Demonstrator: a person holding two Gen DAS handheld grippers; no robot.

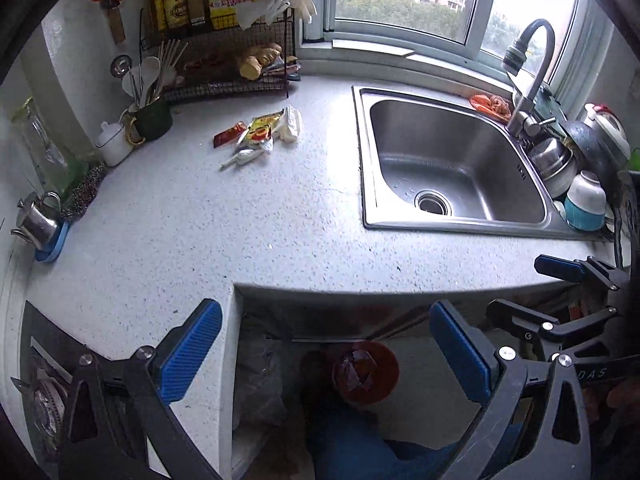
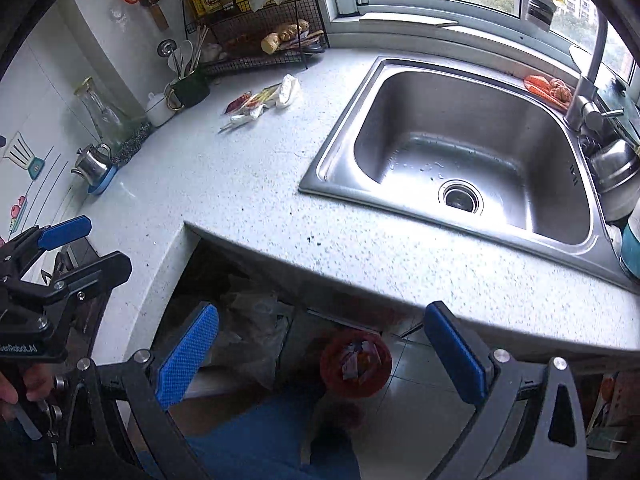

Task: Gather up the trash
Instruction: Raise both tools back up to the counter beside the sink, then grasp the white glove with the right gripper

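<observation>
Here we hold both claws wide open and empty above the front edge of the bench: the left claw and the right claw. The trash wrappers lie in a small pile on the bench, between the wire rack and the sink. A red bin stands on the floor below, with scraps inside.

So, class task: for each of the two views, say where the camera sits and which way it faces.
Left wrist: on the left gripper, off the counter edge, facing counter, wrapper pile and sink; right gripper at right.
Right wrist: on the right gripper, facing the sink; left gripper at left.
Shared: pile, sink, red bin, blue trouser leg.
</observation>
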